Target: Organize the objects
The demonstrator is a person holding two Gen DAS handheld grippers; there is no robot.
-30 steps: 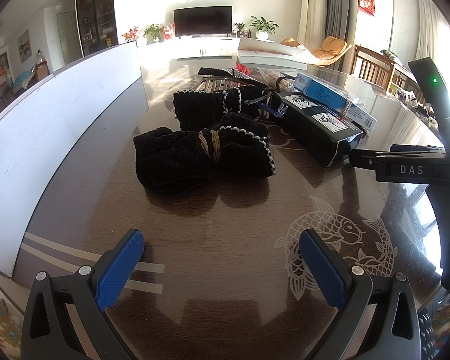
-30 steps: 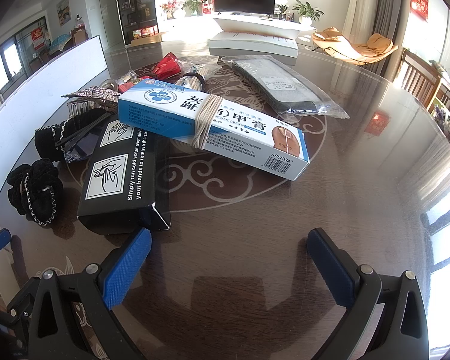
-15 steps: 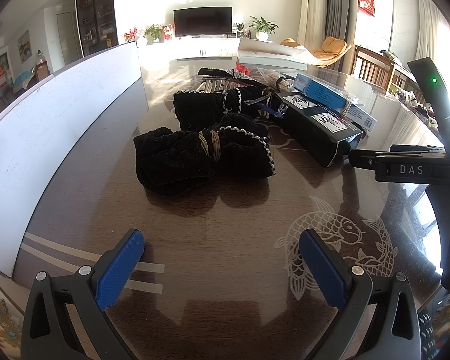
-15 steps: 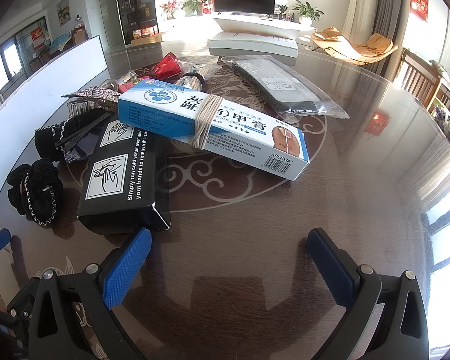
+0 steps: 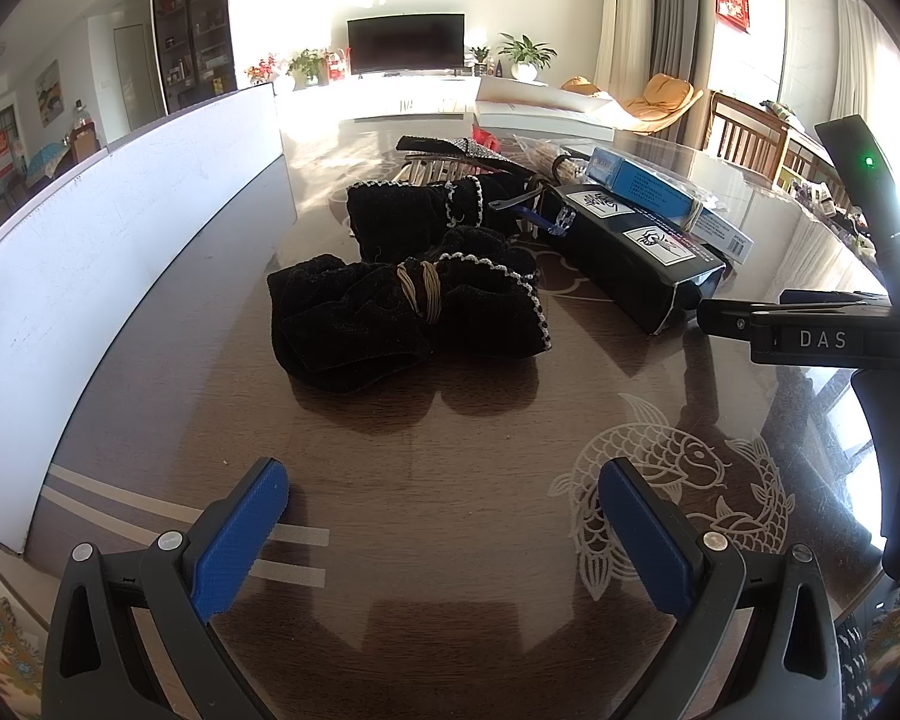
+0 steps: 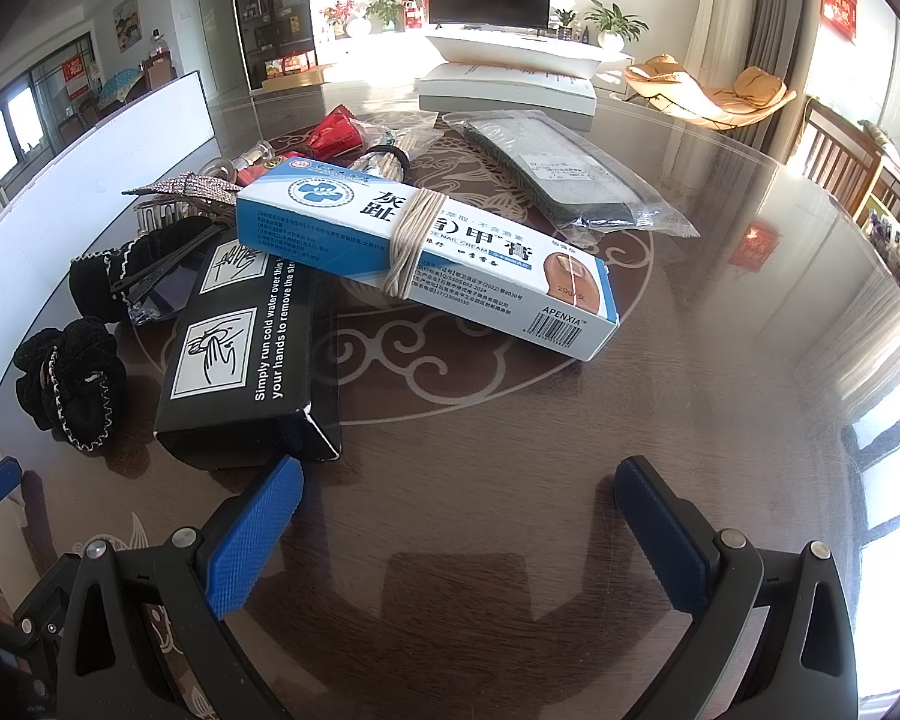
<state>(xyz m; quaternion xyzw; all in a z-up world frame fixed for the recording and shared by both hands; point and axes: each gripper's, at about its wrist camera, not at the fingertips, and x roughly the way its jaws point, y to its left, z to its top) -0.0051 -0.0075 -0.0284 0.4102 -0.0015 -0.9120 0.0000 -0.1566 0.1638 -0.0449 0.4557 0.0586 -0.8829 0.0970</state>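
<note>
The dark glass surface (image 6: 720, 360) carries a loose heap: a black box (image 6: 240, 360) with a blue-and-white box (image 6: 426, 252) propped across it, and black scrunchies (image 5: 408, 312) well to their left. Both the left gripper (image 5: 444, 510) and right gripper (image 6: 459, 504) hang released and empty, short of everything; lifting the top box first, gripped across its narrow sides beside the rubber band (image 6: 414, 246), would likely disturb least.

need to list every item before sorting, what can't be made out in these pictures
- Small items behind the blue and white box, right wrist view: the box hides most of them.
- Contents of the clear packet, right wrist view: glare and distance.
- Far end of the black box, left wrist view: covered by the blue and white box.
</note>
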